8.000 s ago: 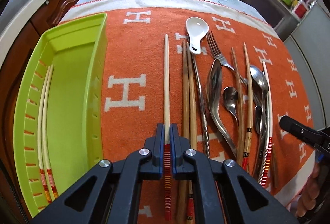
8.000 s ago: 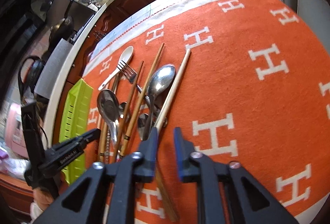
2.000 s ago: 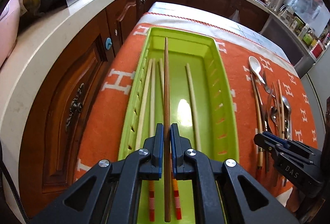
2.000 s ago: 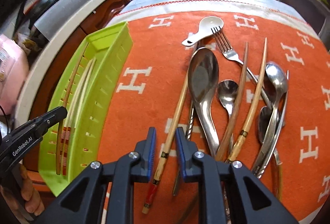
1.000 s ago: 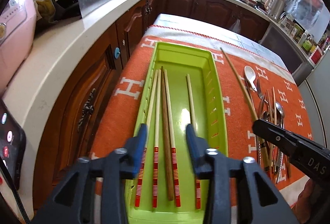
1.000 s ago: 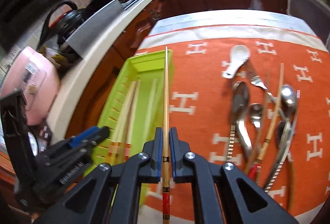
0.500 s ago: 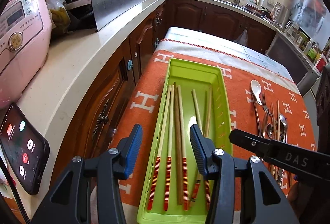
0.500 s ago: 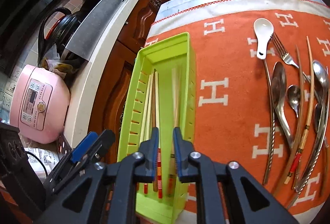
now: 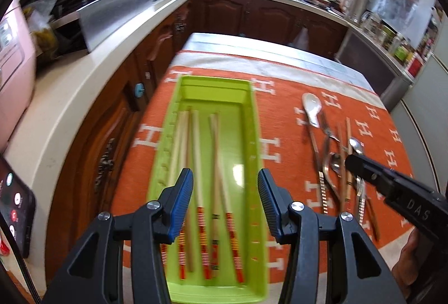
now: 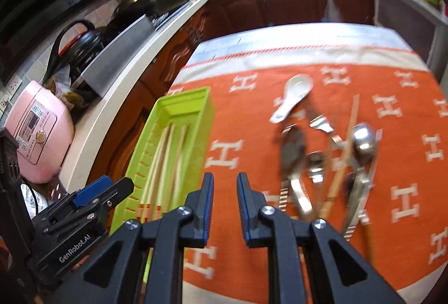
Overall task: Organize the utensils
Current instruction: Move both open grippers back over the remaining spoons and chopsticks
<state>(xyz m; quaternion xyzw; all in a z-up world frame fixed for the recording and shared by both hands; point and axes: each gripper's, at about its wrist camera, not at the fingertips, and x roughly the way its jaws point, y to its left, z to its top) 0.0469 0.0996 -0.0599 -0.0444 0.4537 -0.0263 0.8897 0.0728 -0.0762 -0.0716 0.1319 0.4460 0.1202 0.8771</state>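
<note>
A green tray (image 9: pixel 256 119) lies lengthwise on an orange cloth (image 9: pixel 282 119) patterned with white H letters, which covers the bench. In the tray lie several chopsticks (image 9: pixel 196 152), side by side along its length, pale wood with red-and-yellow striped ends toward the near wall; one darker stick lies among them. In the right wrist view the tray (image 10: pixel 201 119) sits at 9 o'clock from the finger tips, its chopsticks (image 10: pixel 165 158) showing above the slotted wall.

The remaining utensils lie on the cloth at 3 o'clock from the tray, well apart from it: a white ceramic spoon (image 9: pixel 312 106) at the far end, and nearer a blurred heap of metal spoons (image 10: pixel 362 140), a fork (image 10: pixel 322 122) and a few chopsticks (image 10: pixel 345 150), overlapping one another.

The left gripper (image 9: pixel 225 201) hovers above the tray's near half with its fingers spread and nothing between them. The right gripper (image 10: pixel 225 208) hangs over bare cloth between tray and heap; its fingers stand a little apart, empty. A phone (image 9: pixel 14 206) lies on the counter at 9 o'clock.
</note>
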